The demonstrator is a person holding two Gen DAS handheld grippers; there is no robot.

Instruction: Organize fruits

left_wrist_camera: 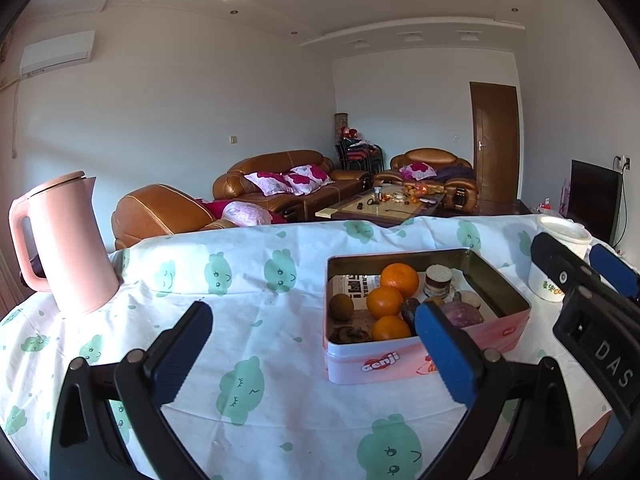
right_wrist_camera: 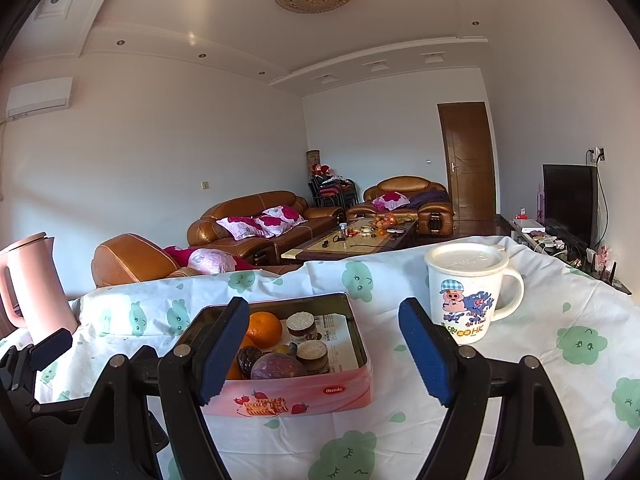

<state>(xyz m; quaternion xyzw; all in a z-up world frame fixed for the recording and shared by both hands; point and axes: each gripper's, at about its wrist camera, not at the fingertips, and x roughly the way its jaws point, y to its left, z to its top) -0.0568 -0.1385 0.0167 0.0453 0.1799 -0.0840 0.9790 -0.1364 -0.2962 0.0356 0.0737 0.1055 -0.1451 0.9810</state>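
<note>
- Rectangular metal tin (left_wrist_camera: 420, 360) on cloth-covered tabletop (left_wrist_camera: 248, 288); round, smooth oranges (left_wrist_camera: 385, 302) inside.
- Left gripper (left_wrist_camera: 316, 344) and right gripper (right_wrist_camera: 324, 350): jaws apart, empty.

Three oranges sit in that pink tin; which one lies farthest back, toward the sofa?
The orange beside the round layered cake, deepest in the tin. The other two lie in front of it, nearer the camera.

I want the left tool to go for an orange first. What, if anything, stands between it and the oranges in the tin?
Only the tin's near wall. The left tool is open and empty over bare tablecloth, and the oranges lie uncovered in the open tin.
</note>
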